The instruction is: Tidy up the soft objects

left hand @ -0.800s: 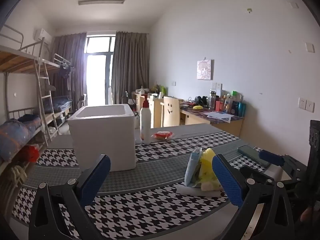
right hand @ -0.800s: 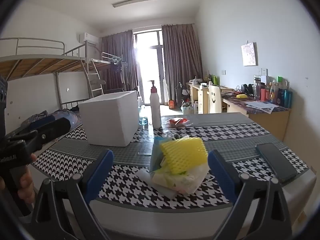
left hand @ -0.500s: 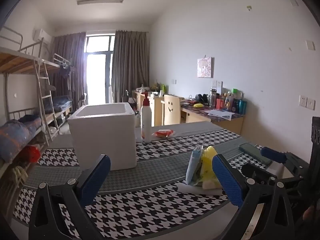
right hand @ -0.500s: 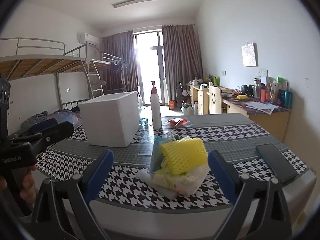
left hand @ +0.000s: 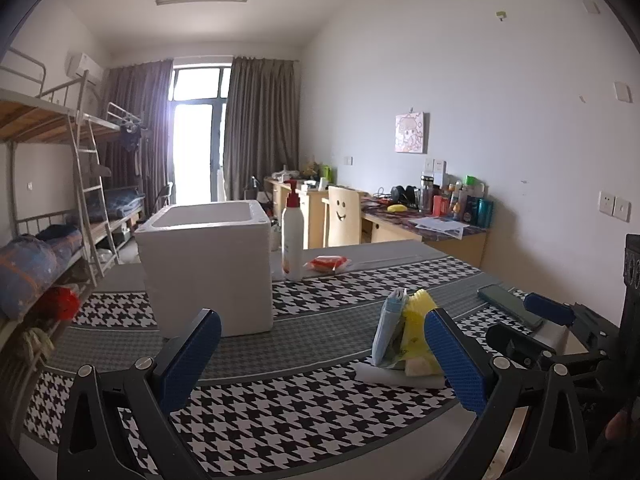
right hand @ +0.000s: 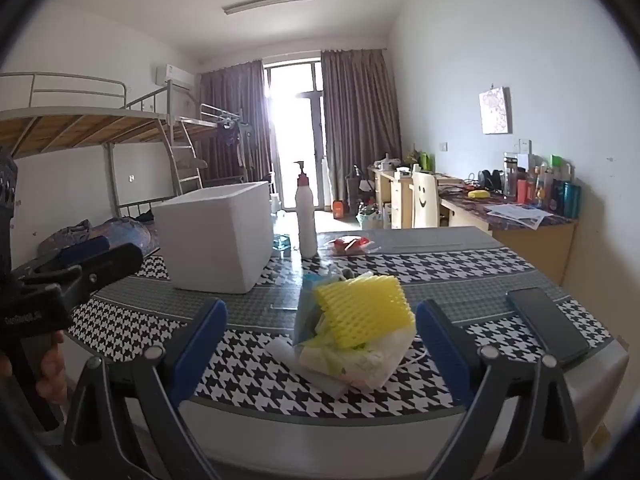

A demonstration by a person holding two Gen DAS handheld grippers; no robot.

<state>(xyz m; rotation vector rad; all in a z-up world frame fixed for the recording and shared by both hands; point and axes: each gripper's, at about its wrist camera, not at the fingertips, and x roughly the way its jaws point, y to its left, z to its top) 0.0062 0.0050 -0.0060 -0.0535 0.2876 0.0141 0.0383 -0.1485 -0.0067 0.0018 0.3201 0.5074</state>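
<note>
Both tongs gape wide and hold nothing. The right tongs (right hand: 322,336) frame the yellow foam net (right hand: 362,308) atop the pile; the left tongs (left hand: 322,354) hover left of it.

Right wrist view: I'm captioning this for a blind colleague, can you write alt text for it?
An open right claw frames a pile of soft items, topped by yellow foam netting, on a houndstooth-covered table. Behind the pile stand a white foam box and a pump bottle; a dark phone lies at right. The left claw shows at the left edge.

Daylight glare blowing out the window (right hand: 298,136), dim room, sharp focus, fisheye bending, dark vignetted corners
</note>
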